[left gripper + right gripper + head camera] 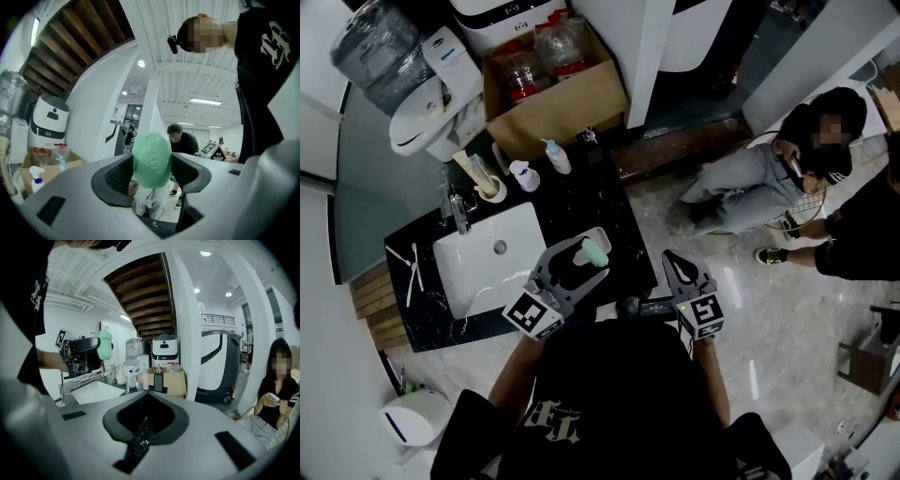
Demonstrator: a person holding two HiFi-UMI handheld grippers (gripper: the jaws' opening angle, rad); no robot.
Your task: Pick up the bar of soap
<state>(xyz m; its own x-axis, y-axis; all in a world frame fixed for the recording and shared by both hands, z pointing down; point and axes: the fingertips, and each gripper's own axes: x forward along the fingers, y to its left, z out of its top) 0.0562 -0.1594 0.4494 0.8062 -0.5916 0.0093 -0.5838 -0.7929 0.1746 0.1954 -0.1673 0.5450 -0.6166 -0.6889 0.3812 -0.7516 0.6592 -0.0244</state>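
Soap (151,159) is what we have between the fingers (188,172) of the left gripper (151,174), so the relation that matters now is the grip itself rather than any reach. In the left gripper view the green bar stands with its long axis up and down, crosswise to the closing line. Its stamped broad face looks back at the camera, and the dark pads press on its two narrow sides. The top of the bar rises above the pads, so we judge the hold to sit on its lower half. From the head view the bar (595,251) hangs over the white soap dish (599,232), on the black table (609,202) just right of the sink (487,258). In the right gripper view the bar (105,344) shows up off the table, clear of the dish as far as we can tell. The right gripper (682,269) hangs off the table's front corner, well apart from the dish. Its own view shows its fingers brought together at the tips with nothing between them. We judge the pick done by the left side alone. The remaining risk is a slick bar pivoting or slipping out of the pads, so any further lift wants to be straight and steady.
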